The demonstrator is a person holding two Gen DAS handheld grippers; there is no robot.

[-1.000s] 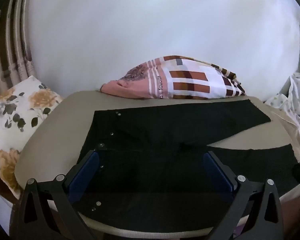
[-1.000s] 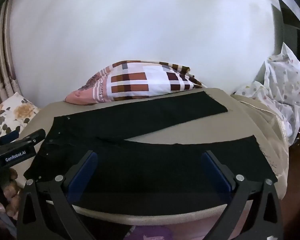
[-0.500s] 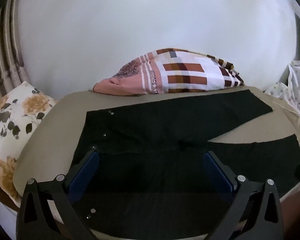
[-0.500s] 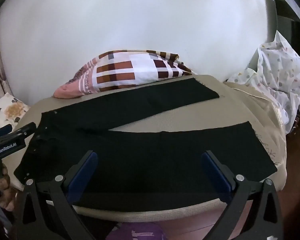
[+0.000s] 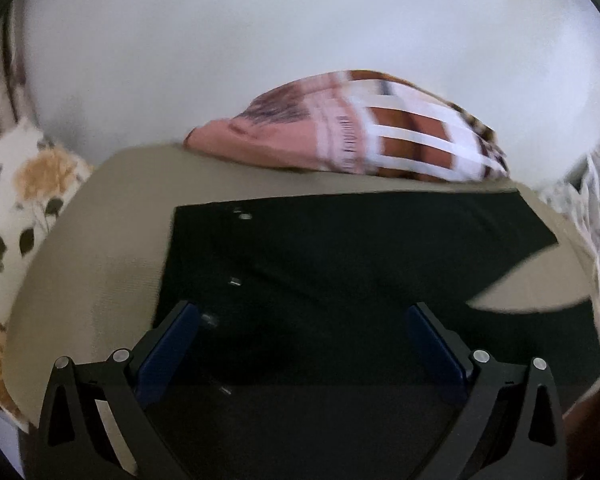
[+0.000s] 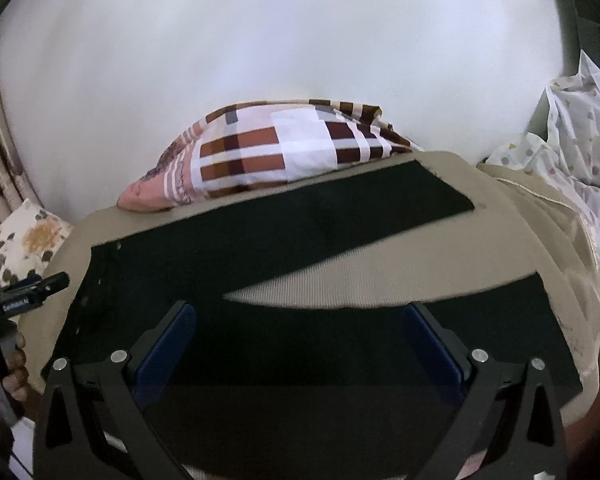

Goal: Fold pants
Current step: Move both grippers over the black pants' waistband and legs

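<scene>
Black pants point(image 5: 340, 264) lie flat on a beige table point(image 5: 112, 240), waist with metal snaps at the left, two legs spread in a V toward the right. They also show in the right wrist view point(image 6: 260, 240). My left gripper point(image 5: 302, 332) is open and empty above the waist and crotch area. My right gripper point(image 6: 300, 332) is open and empty above the near leg point(image 6: 500, 332). The left gripper's tip point(image 6: 32, 292) shows at the left edge of the right wrist view.
A plaid pillow point(image 5: 380, 136) lies at the table's far edge against a white wall. A floral cushion point(image 5: 16, 200) sits off the left edge. Dotted white cloth point(image 6: 580, 152) is piled at the right.
Both grippers have moved forward and lower over the pants. The view is blurred from motion. Both stay open; the pants have not moved.
</scene>
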